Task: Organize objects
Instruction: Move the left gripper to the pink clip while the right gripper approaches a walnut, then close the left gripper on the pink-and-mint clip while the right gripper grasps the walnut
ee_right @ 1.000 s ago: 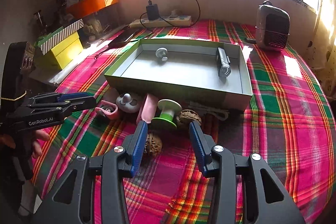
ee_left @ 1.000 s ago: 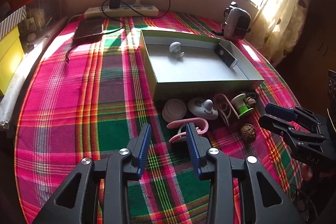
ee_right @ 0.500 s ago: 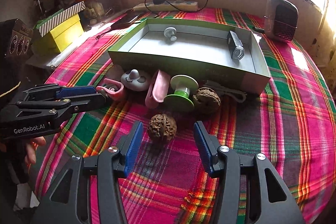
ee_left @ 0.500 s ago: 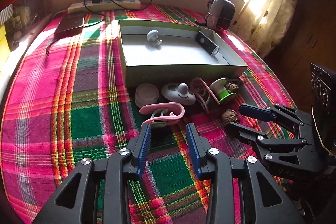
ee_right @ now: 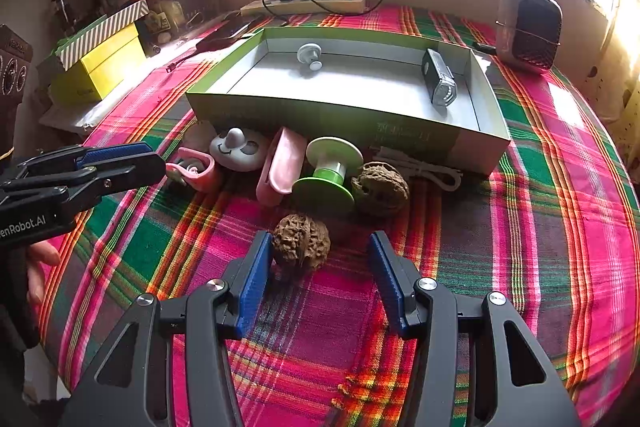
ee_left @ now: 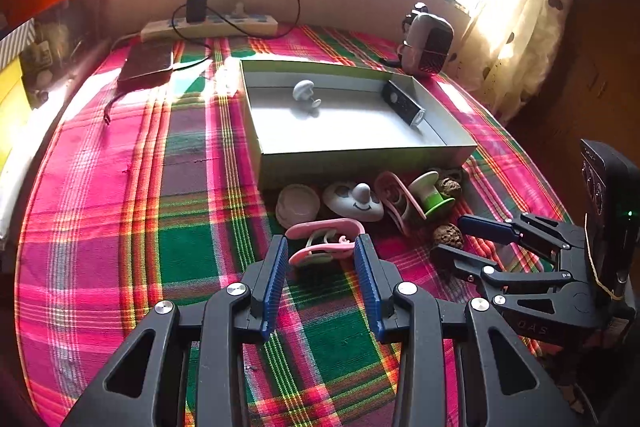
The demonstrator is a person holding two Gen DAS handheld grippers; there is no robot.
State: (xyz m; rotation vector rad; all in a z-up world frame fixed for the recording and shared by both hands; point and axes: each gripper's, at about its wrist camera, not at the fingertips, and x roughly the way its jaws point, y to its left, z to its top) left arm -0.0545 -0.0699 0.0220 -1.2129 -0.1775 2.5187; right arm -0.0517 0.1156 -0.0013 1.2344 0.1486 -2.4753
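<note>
Two grippers are down over the row of small things lined up against the near wall of the box (ee_right: pixel 328 115), and both of yours stand wide with nothing pinched. Your right gripper (ee_right: pixel 320 255) has its jaws spread around the nearer walnut (ee_right: pixel 301 242); the left blue pad looks to be touching or just beside the shell, while the right pad is well apart, so the nut sits off-centre and would likely roll if you closed from here. Your left gripper (ee_left: pixel 320 259) brackets the pink clip (ee_left: pixel 326 238), which lies on the plaid cloth (ee_left: pixel 100 227) between the pads, not pressed as far as I can tell. Everything waiting, the second walnut (ee_right: pixel 380 189), the green spool (ee_right: pixel 328 171), the white smiley piece (ee_right: pixel 238 149) and the pink scoop (ee_right: pixel 280 167), is huddled by the box wall, probably so each lift over the rim stays short. Inside the box already lie a white knob (ee_right: pixel 309 55) and a small black lamp (ee_right: pixel 438 81), leaving most of the floor bare for the rest. You point both tools steeply down, which suits a grasp from above. I judge sorting has only begun.
</note>
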